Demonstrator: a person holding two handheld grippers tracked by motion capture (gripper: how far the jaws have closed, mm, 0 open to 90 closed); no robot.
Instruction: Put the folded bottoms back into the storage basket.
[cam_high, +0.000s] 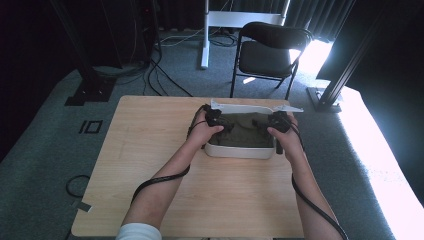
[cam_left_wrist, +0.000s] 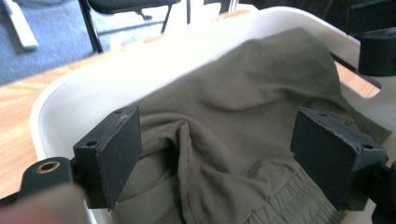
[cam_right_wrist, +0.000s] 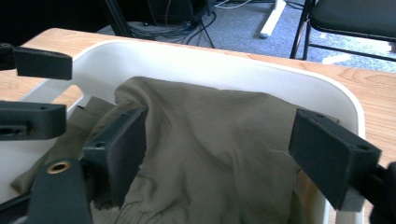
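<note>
A white plastic tub (cam_high: 240, 151) stands on the wooden table (cam_high: 150, 150), with an olive-green crumpled garment (cam_high: 246, 131) lying inside it. My left gripper (cam_high: 216, 120) hangs over the tub's left end. In the left gripper view its jaws stand wide apart around the garment (cam_left_wrist: 243, 121), so the left gripper (cam_left_wrist: 217, 149) is open. My right gripper (cam_high: 278, 122) is over the tub's right end. Open too, the right gripper (cam_right_wrist: 219, 154) has cloth (cam_right_wrist: 205, 135) bulging between its jaws. The tub's rim (cam_right_wrist: 233, 63) curves behind the cloth.
A black folding chair (cam_high: 267, 50) stands beyond the table's far edge, by a white desk leg (cam_high: 205, 40). Black stands and cables sit on the grey carpet at left. Bright sunlight falls on the floor at right. Bare tabletop lies left and in front of the tub.
</note>
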